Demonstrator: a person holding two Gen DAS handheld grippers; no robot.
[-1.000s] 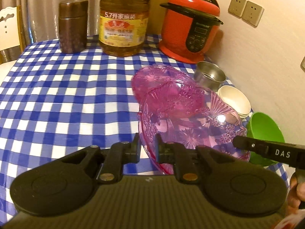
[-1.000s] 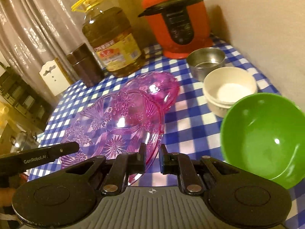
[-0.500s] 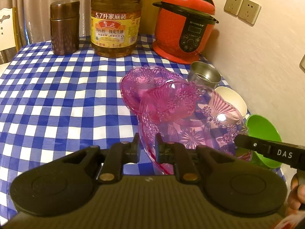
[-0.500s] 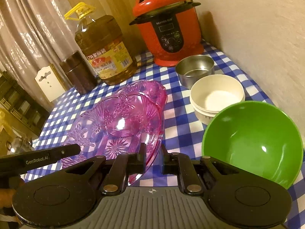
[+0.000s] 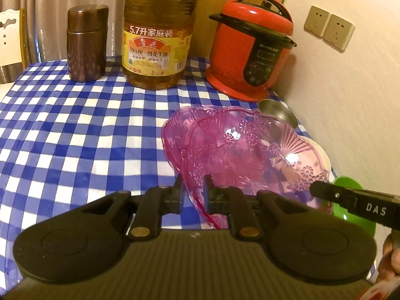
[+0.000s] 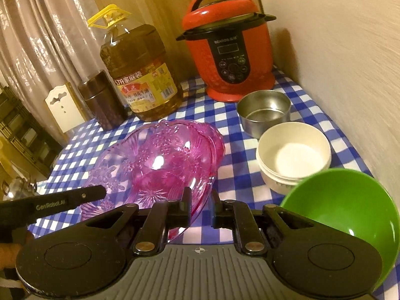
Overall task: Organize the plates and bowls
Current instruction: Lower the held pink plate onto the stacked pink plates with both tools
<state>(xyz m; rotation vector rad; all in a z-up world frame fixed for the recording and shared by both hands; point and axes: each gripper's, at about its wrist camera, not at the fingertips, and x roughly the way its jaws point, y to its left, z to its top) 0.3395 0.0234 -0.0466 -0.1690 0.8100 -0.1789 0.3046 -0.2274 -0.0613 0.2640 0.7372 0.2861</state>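
Note:
Both grippers hold one clear pink patterned plate (image 5: 250,155) (image 6: 155,165) by its near rim, just above the table. My left gripper (image 5: 193,190) is shut on the rim's left part and my right gripper (image 6: 201,200) is shut on its right part. A second pink plate (image 5: 172,135) (image 6: 217,137) lies under it on the checked cloth, mostly covered, with only its far edge peeking out. To the right stand a green bowl (image 6: 345,212), stacked white bowls (image 6: 295,155) and a steel bowl (image 6: 265,110).
Along the back of the blue checked table (image 5: 75,137) stand a red pressure cooker (image 6: 230,50), a big oil bottle (image 5: 157,37) and a brown canister (image 5: 86,42). The wall (image 6: 350,75) runs close on the right. A chair back (image 5: 10,37) shows at far left.
The held pink plate has been carried farther over the second pink plate, which it now nearly covers. Both grips stayed the same.

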